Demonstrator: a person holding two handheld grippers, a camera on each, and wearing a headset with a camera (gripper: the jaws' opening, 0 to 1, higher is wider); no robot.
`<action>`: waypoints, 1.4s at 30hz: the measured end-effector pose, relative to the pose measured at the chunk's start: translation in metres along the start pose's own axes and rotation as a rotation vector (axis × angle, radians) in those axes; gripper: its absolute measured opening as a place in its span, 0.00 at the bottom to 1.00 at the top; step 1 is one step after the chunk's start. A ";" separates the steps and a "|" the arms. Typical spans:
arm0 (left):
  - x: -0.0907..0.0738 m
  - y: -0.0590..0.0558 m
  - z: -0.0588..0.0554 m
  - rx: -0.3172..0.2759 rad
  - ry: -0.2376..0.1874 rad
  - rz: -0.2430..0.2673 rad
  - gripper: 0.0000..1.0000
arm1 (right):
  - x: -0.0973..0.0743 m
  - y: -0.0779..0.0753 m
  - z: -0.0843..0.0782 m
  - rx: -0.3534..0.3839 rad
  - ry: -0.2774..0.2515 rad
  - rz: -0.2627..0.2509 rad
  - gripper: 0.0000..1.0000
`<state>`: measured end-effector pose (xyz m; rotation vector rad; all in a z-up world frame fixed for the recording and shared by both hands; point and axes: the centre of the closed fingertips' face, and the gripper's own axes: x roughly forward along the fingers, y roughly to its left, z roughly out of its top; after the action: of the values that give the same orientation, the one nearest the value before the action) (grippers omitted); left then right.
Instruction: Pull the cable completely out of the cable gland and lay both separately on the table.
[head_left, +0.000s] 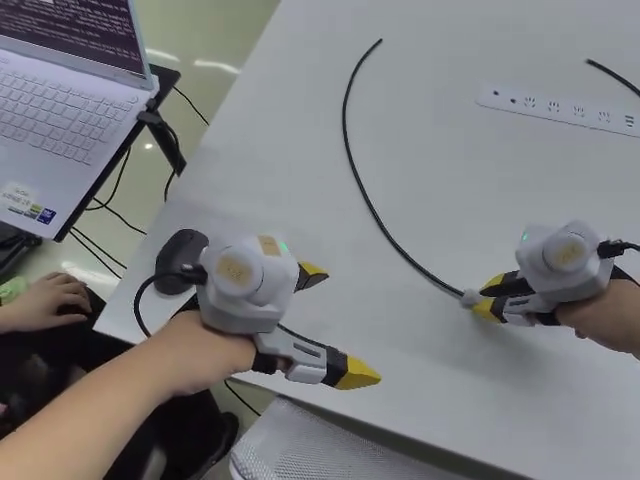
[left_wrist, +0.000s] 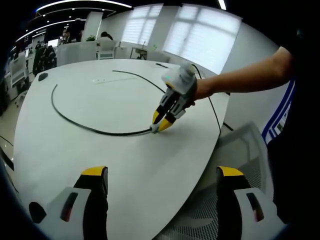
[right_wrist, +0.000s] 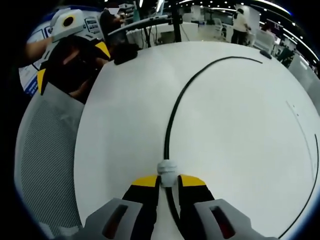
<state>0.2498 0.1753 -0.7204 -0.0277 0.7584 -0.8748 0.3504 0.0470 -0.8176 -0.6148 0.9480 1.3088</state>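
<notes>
1. Left gripper (head_left: 335, 325): held at the near edge of the white table (head_left: 500, 180), near-left side. Jaws spread wide, nothing between them. A grey mesh chair (head_left: 300, 445) sits just under that edge.
2. Right gripper (head_left: 487, 298): off to the right and slightly farther in, low over the tabletop. Jaws pinched onto the black cable (head_left: 345, 115); in the right gripper view the cable passes between the two yellow tips.
3. Cable gland (right_wrist: 167, 168): small, white, threaded on the cable, sitting right at the front of the right gripper's tips, down at the table surface.
4. From the gland the cable lies flat on the table and sweeps in one long arc toward the far left, with its free end far across the top.
5. Power strip (head_left: 560, 105): white, on the far right of the table, well apart from the arc.
6. Open laptop (head_left: 60, 100): far left, beyond the table's left edge. A hand (head_left: 45, 300) rests just near of it.
</notes>
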 end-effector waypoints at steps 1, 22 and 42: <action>0.000 0.000 0.000 0.000 0.000 -0.001 0.89 | 0.000 0.000 0.000 0.000 0.000 0.002 0.10; 0.005 -0.007 0.004 0.004 0.007 -0.017 0.86 | -0.009 0.005 0.004 0.006 -0.010 0.016 0.07; 0.019 -0.027 0.032 0.011 -0.060 -0.054 0.85 | -0.047 0.039 0.020 -0.054 -0.036 0.046 0.07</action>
<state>0.2584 0.1358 -0.6993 -0.0648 0.6994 -0.9260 0.3173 0.0465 -0.7622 -0.6117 0.9047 1.3859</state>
